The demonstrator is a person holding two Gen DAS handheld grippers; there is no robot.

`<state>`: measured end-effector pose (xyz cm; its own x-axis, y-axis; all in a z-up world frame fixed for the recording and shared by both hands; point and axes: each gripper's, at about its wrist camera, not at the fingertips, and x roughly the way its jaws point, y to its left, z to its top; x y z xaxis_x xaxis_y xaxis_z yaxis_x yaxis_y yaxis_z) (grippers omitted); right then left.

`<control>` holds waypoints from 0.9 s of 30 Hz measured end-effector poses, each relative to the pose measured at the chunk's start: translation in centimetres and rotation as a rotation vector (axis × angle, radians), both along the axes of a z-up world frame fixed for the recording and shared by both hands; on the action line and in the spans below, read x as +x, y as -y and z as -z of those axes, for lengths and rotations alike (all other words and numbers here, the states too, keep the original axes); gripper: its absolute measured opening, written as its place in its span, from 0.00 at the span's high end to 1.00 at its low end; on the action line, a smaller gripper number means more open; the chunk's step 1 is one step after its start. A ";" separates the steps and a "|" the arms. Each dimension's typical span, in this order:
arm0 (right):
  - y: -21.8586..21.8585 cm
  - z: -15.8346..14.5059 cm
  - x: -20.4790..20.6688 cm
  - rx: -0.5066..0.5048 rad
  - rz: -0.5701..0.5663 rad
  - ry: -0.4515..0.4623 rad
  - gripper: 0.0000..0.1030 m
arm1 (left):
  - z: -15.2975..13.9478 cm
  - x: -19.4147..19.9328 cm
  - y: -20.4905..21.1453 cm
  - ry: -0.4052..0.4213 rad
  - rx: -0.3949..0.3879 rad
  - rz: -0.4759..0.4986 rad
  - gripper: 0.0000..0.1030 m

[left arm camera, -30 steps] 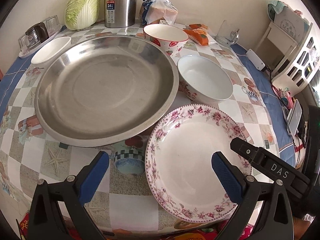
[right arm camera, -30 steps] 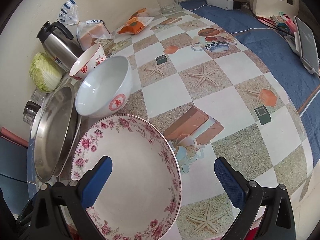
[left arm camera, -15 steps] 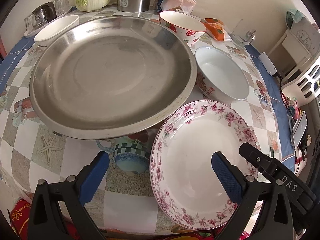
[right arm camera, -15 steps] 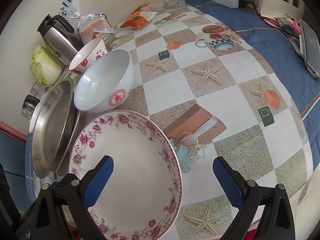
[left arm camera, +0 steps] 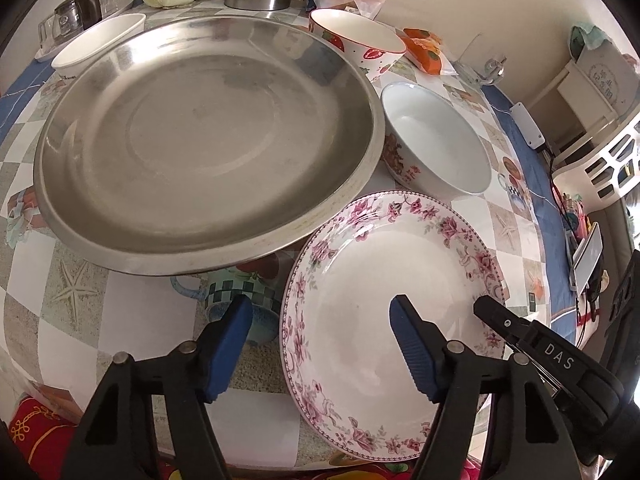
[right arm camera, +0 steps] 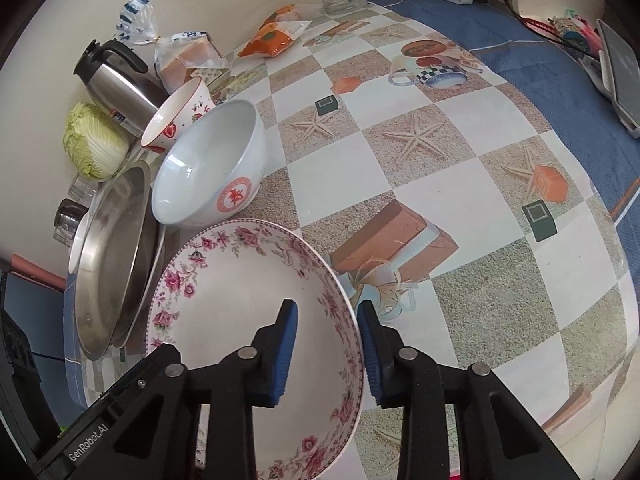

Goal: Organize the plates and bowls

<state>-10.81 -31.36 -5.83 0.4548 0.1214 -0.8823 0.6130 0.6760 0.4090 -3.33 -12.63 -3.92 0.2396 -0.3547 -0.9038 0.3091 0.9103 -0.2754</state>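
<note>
Round glazed floral plate (right arm camera: pixel 240 300); dull steel tray (left arm camera: pixel 200 140)

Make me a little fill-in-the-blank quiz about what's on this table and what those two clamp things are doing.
1. Both grippers close around the rim of the ____ plate.
2. The big metal pan is ____, with nothing in it.
3. The right gripper has one finger inside the plate and one ____ it.
4. Behind the pan stands a green ____.

Missing words: floral; empty; outside; cabbage
</note>
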 end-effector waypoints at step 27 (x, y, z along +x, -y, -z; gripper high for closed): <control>1.3 1.1 -1.5 0.110 0.041 0.015 0.83 | 1.4 0.8 0.6 -0.052 -0.051 0.009 0.58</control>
<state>-12.28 -32.61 -6.93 0.4743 0.1983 -0.8577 0.6327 0.6006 0.4887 -2.54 -13.21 -5.36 0.1896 -0.4025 -0.8955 0.3017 0.8918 -0.3370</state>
